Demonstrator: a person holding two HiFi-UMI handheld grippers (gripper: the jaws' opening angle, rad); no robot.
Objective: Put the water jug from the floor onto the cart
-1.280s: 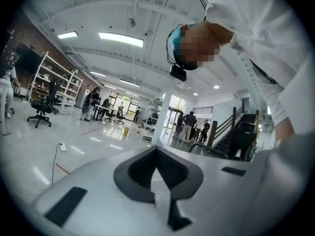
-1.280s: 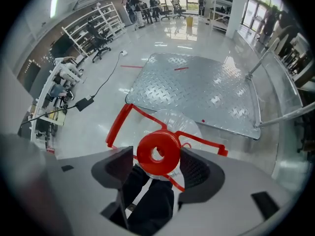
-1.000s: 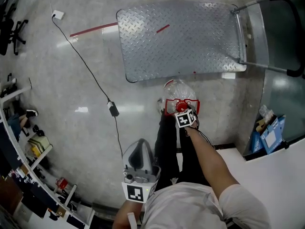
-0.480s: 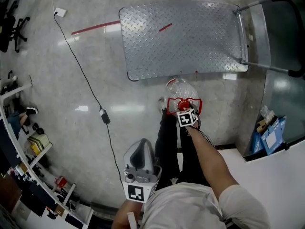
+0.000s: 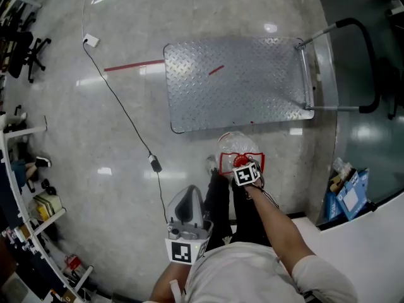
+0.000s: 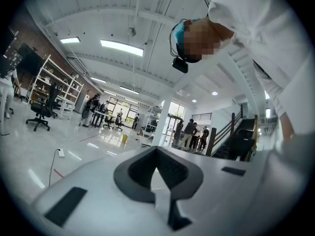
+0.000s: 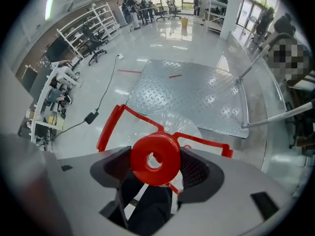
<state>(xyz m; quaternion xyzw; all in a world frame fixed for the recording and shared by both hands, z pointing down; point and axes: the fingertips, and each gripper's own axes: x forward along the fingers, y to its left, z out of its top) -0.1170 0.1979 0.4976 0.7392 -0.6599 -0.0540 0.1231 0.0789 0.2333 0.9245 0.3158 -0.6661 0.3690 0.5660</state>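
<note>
The right gripper (image 7: pixel 156 167) is closed on the red cap (image 7: pixel 154 158) of the jug (image 7: pixel 170 124), one jaw pressed to each side of it. The clear jug, with its red handle (image 7: pixel 109 128), sits at the person's feet, just short of the near edge of the cart (image 5: pixel 237 81). No view shows whether it is clear of the floor (image 5: pixel 95 137). The cart's steel deck lies beyond the jug, its push bar (image 5: pixel 369 62) at the right. The left gripper (image 6: pixel 157 154) is held back by the person's body. Its jaws are together with nothing between them, and it points out across the room. A cable (image 5: pixel 120 103) runs over the floor left of the cart.
</note>
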